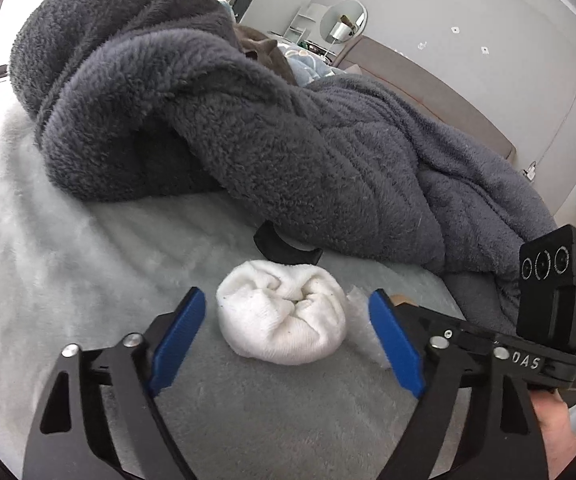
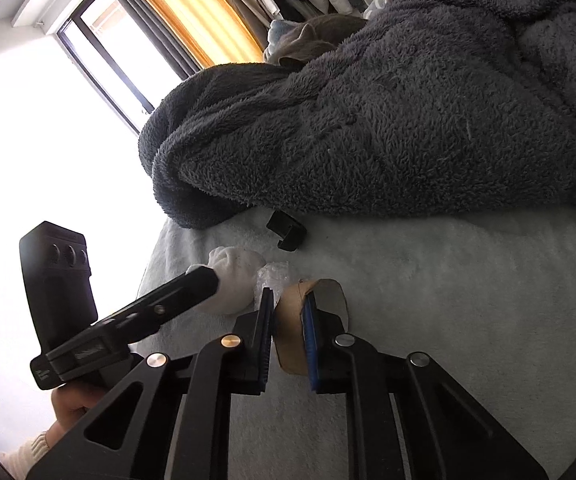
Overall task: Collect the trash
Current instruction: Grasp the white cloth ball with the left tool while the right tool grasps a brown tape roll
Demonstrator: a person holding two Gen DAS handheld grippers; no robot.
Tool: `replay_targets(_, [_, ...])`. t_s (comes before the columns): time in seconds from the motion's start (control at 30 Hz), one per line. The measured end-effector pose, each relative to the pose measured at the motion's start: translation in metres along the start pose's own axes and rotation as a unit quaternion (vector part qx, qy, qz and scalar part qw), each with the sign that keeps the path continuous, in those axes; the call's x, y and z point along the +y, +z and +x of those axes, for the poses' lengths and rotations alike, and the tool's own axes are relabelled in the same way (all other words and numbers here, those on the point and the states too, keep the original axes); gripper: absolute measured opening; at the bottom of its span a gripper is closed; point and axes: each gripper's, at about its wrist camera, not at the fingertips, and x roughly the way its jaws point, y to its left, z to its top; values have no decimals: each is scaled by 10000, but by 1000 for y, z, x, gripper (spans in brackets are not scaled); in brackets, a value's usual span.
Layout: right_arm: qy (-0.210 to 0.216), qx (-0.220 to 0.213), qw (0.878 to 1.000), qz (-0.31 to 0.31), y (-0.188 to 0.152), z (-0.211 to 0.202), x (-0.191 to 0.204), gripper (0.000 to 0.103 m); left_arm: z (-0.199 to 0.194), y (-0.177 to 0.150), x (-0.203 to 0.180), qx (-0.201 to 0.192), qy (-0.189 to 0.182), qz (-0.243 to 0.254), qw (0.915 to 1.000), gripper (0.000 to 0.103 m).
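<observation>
left gripper (image 1: 288, 336) jaws spread wide, white sock ball (image 1: 282, 314) seen between them, lower centre, on the bed (image 1: 48, 260) | clear plastic scrap (image 1: 362, 300) just right of it | right gripper (image 2: 288, 332) jaws clenched on cardboard tape roll (image 2: 290, 320), lower centre | grey fleece blanket (image 2: 408, 120) across upper right

Fluffy dark-grey fleece blanket (image 1: 272, 128) over a pale plush bed (image 1: 48, 240). White knit sock ball (image 1: 282, 316), crinkly clear plastic (image 2: 270, 276), matt brown cardboard roll (image 2: 290, 320). Matt black tongs (image 1: 288, 340) with ribbed blue pads (image 1: 176, 340), shiny metal rivets.
</observation>
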Motion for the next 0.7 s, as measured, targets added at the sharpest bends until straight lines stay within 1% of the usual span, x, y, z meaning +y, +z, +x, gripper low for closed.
replay_targets(0.07, [24,0,10000,21,0,-2,-1,14,2,-1,-3,21,-4,70,10000,77])
replay_targets(0.13, [66,7,10000,40,0,-3,-3,14,5,-2,-5,58,9,133,9999,69])
replay_targets(0.17, [94,27,9999,53,-1,-4,-4,14,6,-3,-5,60,14,161,9999,67])
replay_targets(0.2, [121,43,9999,70,-1,-5,-5,14,6,-4,-6,69,13,178,9998,62])
replay_targets(0.27, [188,92,9997,115,-2,-5,-7,14,7,-4,-7,61,26,197,9998,58])
replay_targets(0.33, [230,93,9996,166,-3,-6,-8,14,6,-5,-8,25,40,226,9997,53])
replay_targets(0.47, [423,59,9984,375,-5,-8,-13,14,-1,-6,-9,-47,59,283,9996,48])
replay_targets(0.57, [560,151,9969,533,-9,-5,-15,14,-7,-7,-10,-74,86,343,9993,46])
replay_targets(0.67, [540,128,9967,584,-9,-6,-13,14,-13,-8,-12,-95,101,410,9991,44])
replay_targets(0.7, [504,119,9972,533,-9,-7,-11,11,-15,-8,-12,-95,109,437,9989,43])
